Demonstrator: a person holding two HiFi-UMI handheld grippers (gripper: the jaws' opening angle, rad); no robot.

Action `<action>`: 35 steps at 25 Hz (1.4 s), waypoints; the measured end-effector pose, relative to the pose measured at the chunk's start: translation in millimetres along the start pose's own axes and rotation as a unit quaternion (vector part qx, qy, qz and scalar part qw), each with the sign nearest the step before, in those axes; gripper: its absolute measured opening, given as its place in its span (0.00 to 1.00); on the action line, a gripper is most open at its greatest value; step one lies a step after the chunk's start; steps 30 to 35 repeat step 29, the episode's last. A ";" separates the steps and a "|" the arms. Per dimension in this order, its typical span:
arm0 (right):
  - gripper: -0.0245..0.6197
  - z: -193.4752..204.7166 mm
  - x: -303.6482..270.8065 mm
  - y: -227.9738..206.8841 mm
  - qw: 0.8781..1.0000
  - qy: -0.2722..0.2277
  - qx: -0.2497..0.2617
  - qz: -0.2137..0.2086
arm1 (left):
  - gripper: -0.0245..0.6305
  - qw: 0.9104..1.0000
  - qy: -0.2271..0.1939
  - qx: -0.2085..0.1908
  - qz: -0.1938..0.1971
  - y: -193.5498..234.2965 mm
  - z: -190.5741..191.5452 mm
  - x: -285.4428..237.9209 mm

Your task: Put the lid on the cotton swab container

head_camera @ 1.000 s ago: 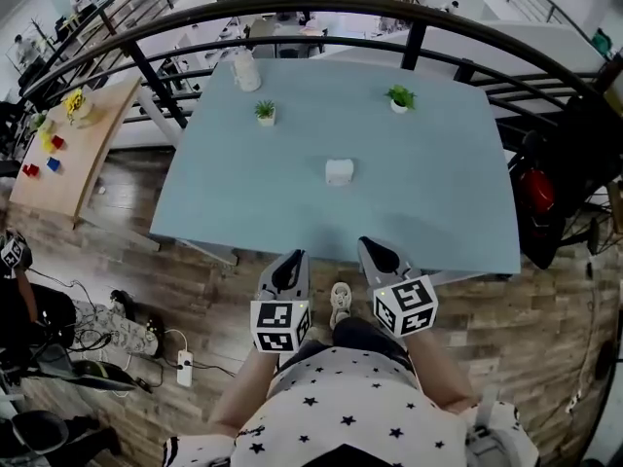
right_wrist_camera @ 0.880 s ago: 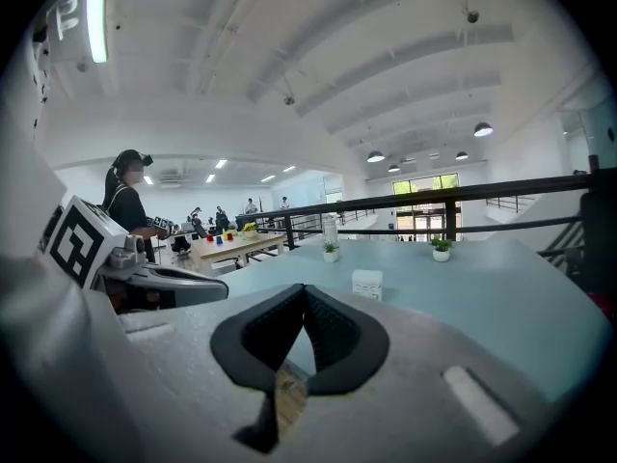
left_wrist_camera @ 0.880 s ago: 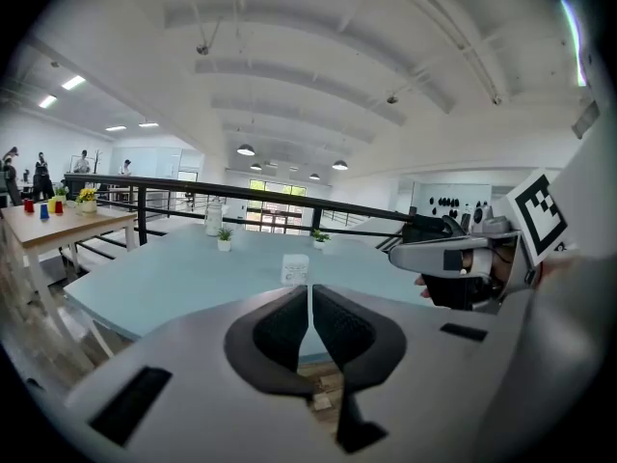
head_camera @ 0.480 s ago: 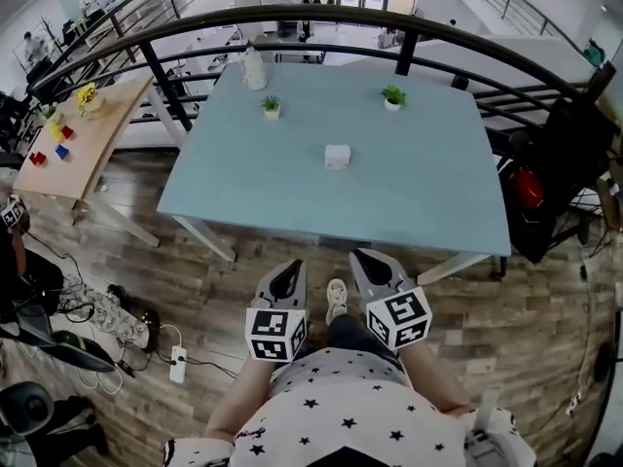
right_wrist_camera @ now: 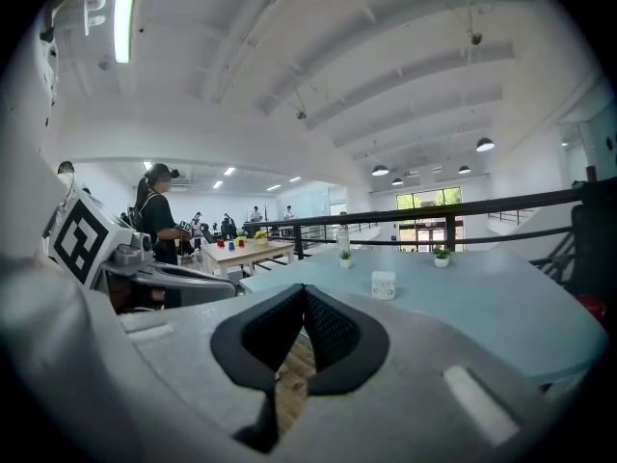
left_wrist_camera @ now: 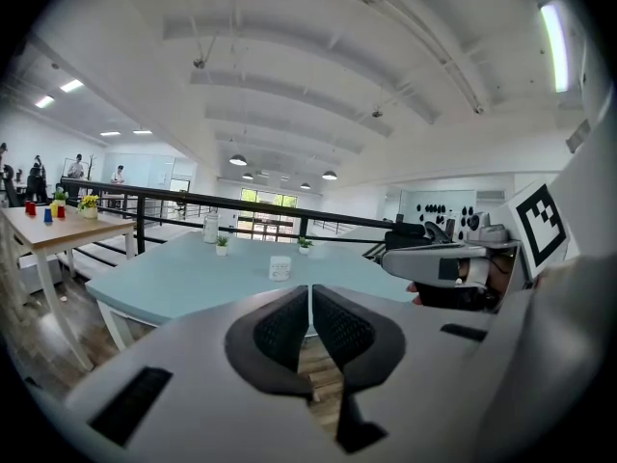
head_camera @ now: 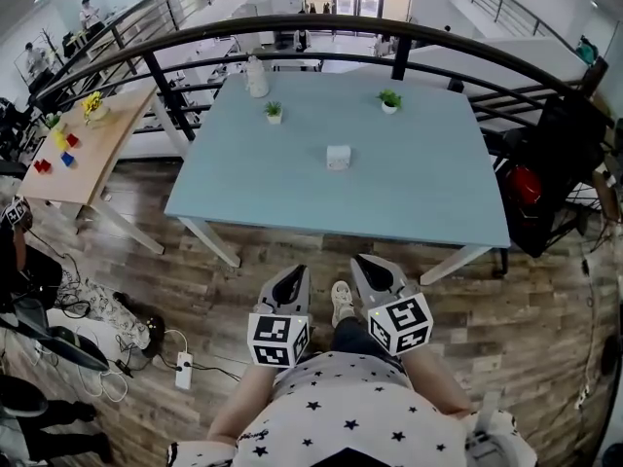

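Observation:
A small white cotton swab container (head_camera: pixel 338 157) stands alone near the middle of the light blue table (head_camera: pixel 419 183). It also shows far off in the left gripper view (left_wrist_camera: pixel 280 268) and the right gripper view (right_wrist_camera: pixel 384 285). Whether a separate lid sits on it I cannot tell at this distance. My left gripper (head_camera: pixel 289 282) and right gripper (head_camera: pixel 373 266) are held close to the body, over the wooden floor, well short of the table's near edge. Both are shut with nothing between the jaws, which meet in the left gripper view (left_wrist_camera: pixel 309 292) and the right gripper view (right_wrist_camera: pixel 304 292).
Two small potted plants (head_camera: pixel 274 112) (head_camera: pixel 389 98) and a white bottle (head_camera: pixel 256 78) stand at the table's far side. A black railing (head_camera: pixel 321 22) curves behind it. A wooden table (head_camera: pixel 68 154) with coloured blocks is at left. Cables and a power strip (head_camera: pixel 183 370) lie on the floor.
The table and container now sit farther from me and a little higher in the head view. Both grippers stay shut near my body.

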State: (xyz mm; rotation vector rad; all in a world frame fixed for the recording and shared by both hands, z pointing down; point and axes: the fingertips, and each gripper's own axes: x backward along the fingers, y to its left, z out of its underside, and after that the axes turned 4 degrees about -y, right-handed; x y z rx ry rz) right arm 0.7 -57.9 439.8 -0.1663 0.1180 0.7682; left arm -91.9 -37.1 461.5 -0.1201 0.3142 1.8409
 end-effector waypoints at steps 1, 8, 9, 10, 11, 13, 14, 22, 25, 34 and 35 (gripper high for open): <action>0.05 -0.5 0.5 1.7 1.000 -0.002 0.000 0.000 | 0.06 1.000 -0.001 0.000 0.000 0.5 -0.4 1.5; 0.05 -2.1 0.3 4.2 1.000 -0.007 0.009 0.019 | 0.06 1.000 -0.004 0.003 -0.003 6.3 -1.9 9.0; 0.05 -1.4 0.3 5.6 1.000 -0.006 0.009 0.017 | 0.06 1.000 -0.004 0.004 -0.004 6.9 -1.7 9.7; 0.05 -0.9 0.1 7.1 1.000 -0.005 0.009 0.015 | 0.06 1.000 -0.004 0.006 -0.004 7.5 -1.4 10.3; 0.05 -0.6 -0.2 8.3 1.000 -0.005 0.008 0.013 | 0.06 1.000 -0.004 0.008 -0.005 8.1 -1.4 10.6; 0.05 -0.5 -0.9 9.6 1.000 -0.006 0.006 0.008 | 0.06 1.000 -0.004 0.010 -0.006 8.9 -1.6 10.6; 0.05 -0.6 -1.1 9.8 1.000 -0.006 0.005 0.007 | 0.06 1.000 -0.004 0.010 -0.006 8.9 -1.6 10.5; 0.05 -2.9 0.9 8.4 1.000 -0.011 -0.001 0.002 | 0.06 1.000 0.000 0.008 -0.002 4.9 0.9 8.7; 0.05 -3.3 -0.2 6.9 1.000 -0.012 -0.002 0.002 | 0.06 1.000 0.001 0.008 -0.001 4.6 0.1 6.8; 0.05 -5.1 -1.5 4.5 1.000 -0.014 -0.003 0.000 | 0.06 1.000 -0.001 0.008 -0.001 4.4 -2.6 3.8; 0.05 -5.1 -1.5 4.5 1.000 -0.014 -0.003 0.000 | 0.06 1.000 -0.001 0.008 -0.001 4.4 -2.6 3.8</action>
